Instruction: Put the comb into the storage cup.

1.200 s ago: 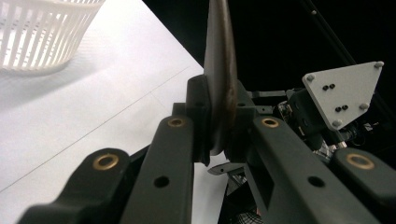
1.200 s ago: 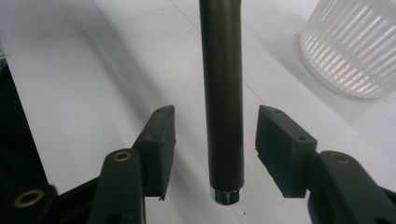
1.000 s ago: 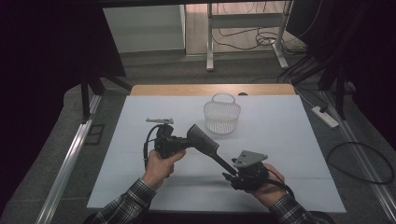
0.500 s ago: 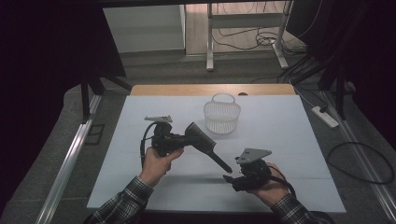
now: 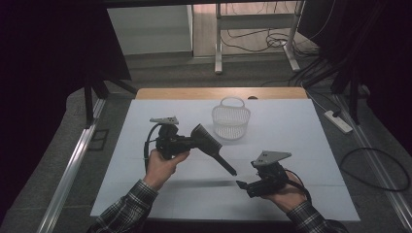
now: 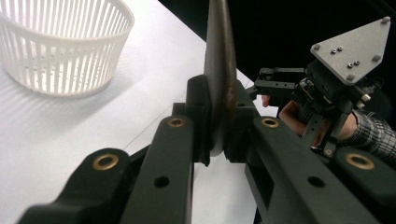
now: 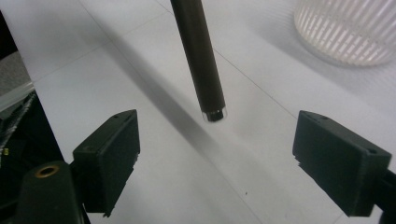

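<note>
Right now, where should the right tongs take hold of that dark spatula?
Grip the round handle near its free end, coming from the person's side. It juts toward the open right tongs, clear of the table; the left tongs already clamp the flat blade.

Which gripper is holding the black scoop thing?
The left gripper: it's shut on the scoop. The right gripper is open, holding nothing.

Dark tool, white surroundings
Black spatula (image 5: 209, 143) between black jaws; beyond them, a white slatted basket (image 5: 231, 120) on the white table (image 5: 311, 145); plaid sleeves (image 5: 127, 209).
</note>
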`<state>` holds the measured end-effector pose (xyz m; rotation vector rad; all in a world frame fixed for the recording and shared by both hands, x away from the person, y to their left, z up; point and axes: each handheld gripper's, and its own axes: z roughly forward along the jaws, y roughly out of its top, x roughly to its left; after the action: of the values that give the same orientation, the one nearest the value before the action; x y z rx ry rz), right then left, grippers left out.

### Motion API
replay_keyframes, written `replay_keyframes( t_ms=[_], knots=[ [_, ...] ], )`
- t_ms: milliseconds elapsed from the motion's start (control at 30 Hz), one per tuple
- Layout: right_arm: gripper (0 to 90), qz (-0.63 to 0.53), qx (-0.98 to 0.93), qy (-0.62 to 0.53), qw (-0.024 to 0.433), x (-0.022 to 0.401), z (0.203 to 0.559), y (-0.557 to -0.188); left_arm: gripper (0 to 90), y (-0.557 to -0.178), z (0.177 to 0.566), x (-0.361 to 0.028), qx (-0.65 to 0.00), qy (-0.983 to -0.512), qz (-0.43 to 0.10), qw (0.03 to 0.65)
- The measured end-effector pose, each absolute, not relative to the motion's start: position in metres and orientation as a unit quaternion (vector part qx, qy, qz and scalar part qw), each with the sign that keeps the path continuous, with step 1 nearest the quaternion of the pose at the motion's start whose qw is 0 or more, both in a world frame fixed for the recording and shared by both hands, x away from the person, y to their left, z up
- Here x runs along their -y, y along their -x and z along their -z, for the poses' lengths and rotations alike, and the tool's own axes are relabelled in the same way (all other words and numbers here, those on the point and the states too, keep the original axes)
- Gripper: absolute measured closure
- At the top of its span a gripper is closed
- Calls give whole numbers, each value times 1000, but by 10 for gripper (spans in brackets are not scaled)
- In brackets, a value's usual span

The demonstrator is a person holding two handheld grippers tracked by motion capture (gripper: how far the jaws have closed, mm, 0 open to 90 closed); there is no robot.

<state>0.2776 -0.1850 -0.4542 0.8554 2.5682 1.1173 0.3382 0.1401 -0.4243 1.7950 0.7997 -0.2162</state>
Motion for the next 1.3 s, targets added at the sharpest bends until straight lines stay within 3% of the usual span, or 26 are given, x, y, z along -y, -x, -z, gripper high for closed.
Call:
replay_keyframes(
  t_ms=[267, 600, 1300],
  knots=[
    [109, -382, -865, -311, 98, 196, 451, -280, 830, -343, 416, -143, -337, -764, 77, 545],
    [0, -366, -867, -324, 93, 205, 451, -280, 830, -351, 411, -149, -344, -763, 68, 543],
    [0, -337, -856, -376, 111, 251, 458, -270, 830, -362, 395, -159, -347, -760, 50, 548]
  ],
)
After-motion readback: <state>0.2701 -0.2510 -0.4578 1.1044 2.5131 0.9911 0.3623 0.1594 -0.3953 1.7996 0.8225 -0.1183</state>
